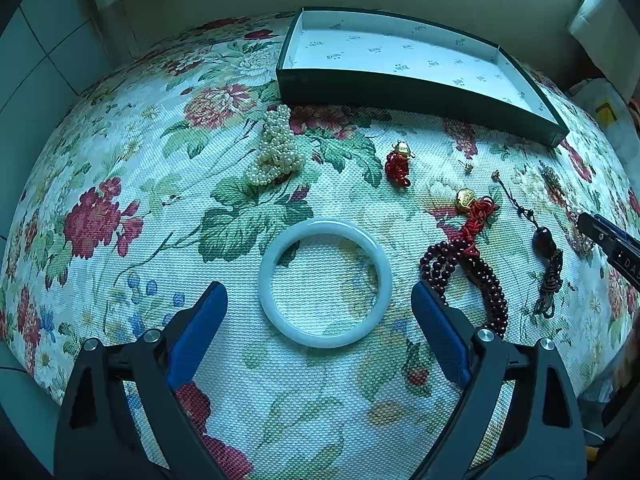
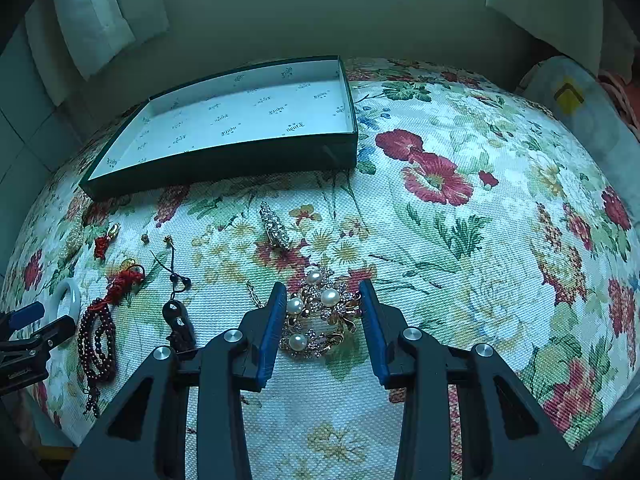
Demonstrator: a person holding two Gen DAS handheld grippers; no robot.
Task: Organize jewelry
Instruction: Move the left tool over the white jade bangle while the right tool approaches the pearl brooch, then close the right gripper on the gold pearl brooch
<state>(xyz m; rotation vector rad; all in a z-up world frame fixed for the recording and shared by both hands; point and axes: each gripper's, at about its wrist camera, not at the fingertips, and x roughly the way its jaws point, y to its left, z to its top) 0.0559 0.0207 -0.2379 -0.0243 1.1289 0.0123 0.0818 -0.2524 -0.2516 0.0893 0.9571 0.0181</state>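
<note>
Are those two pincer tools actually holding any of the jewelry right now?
No. The left gripper is open around the pale jade bangle; the right gripper is open either side of the gold pearl brooch. Neither is clamped.

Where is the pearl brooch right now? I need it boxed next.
In the right wrist view the pearl brooch lies on the floral cloth between the open right gripper fingers, nearer than the green box, right of the dark pendant.

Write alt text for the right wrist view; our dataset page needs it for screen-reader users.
The open right gripper straddles a gold floral brooch set with white pearls on a floral woven tablecloth. Behind lies an empty dark green box with white lining; dark red bead strands lie at left.
</note>
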